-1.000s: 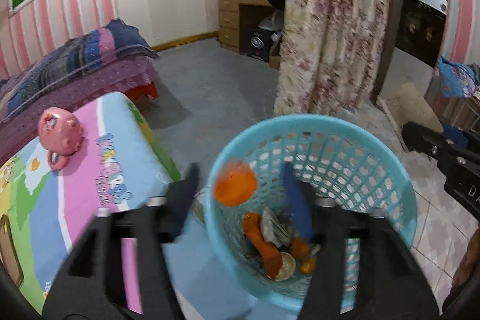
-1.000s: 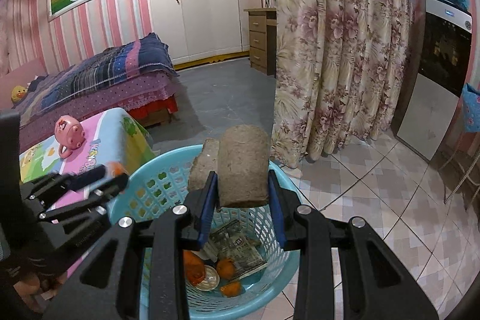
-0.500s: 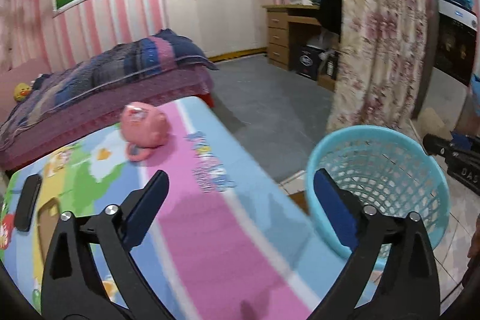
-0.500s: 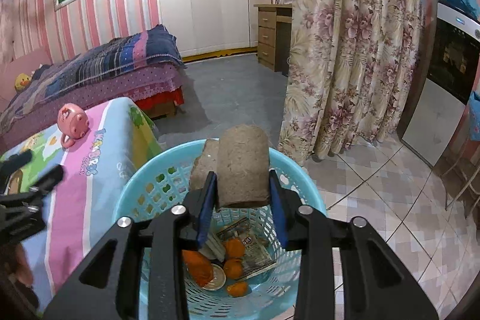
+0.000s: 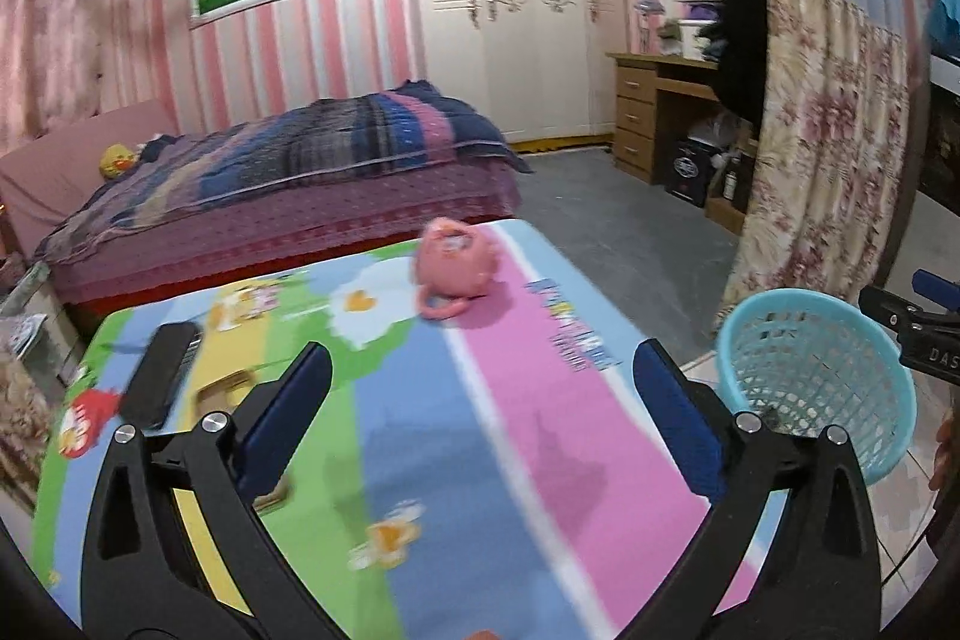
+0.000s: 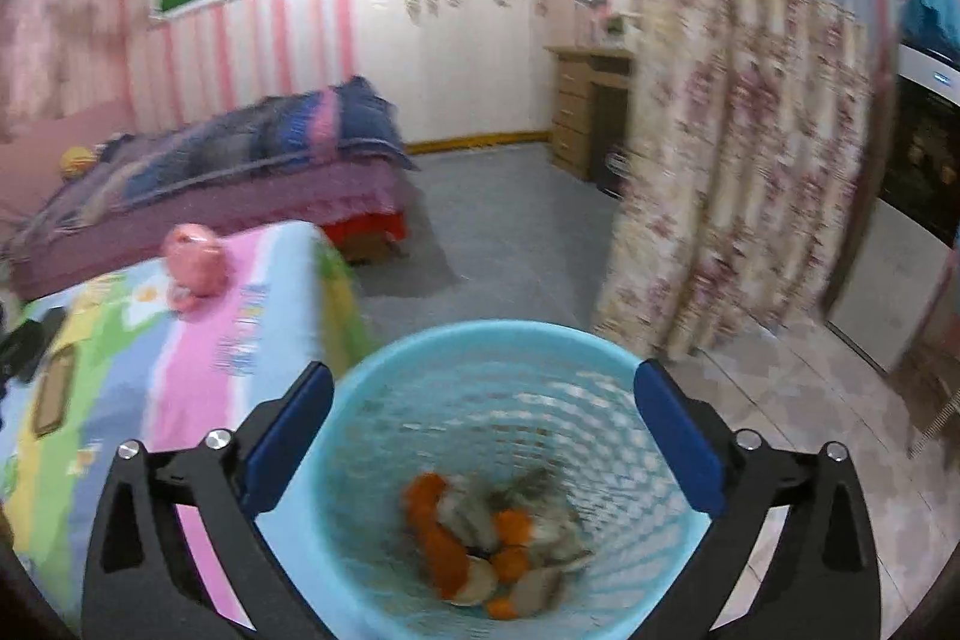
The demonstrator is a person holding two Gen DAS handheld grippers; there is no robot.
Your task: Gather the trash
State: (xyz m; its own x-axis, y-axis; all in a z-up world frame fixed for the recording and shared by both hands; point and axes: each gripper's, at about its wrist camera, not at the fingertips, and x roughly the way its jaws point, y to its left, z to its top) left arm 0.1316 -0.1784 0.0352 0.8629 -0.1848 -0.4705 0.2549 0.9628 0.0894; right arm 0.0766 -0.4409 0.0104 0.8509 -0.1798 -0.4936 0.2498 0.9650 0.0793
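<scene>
Low table under a bright cartoon-print cloth (image 5: 420, 430) in pink, blue, green and yellow stripes; a pink rounded plastic toy (image 5: 454, 261) sits near its far edge, a flat black remote-like object (image 5: 161, 381) at the left. Behind: pink-striped walls, a bed with a dark patterned quilt (image 5: 288, 172), a white wardrobe (image 5: 510, 10), a floral curtain (image 5: 822, 142). A round light-blue plastic mesh basket (image 6: 510, 358) stands on the tiled floor just beside the table's right end, holding blurred orange peels and grey-brown scraps (image 6: 486, 538) at its bottom. Left gripper (image 5: 480, 418) hangs over the cloth, jaws spread wide, nothing between them. Right gripper (image 6: 483, 430) is above the basket, jaws opening, empty.
</scene>
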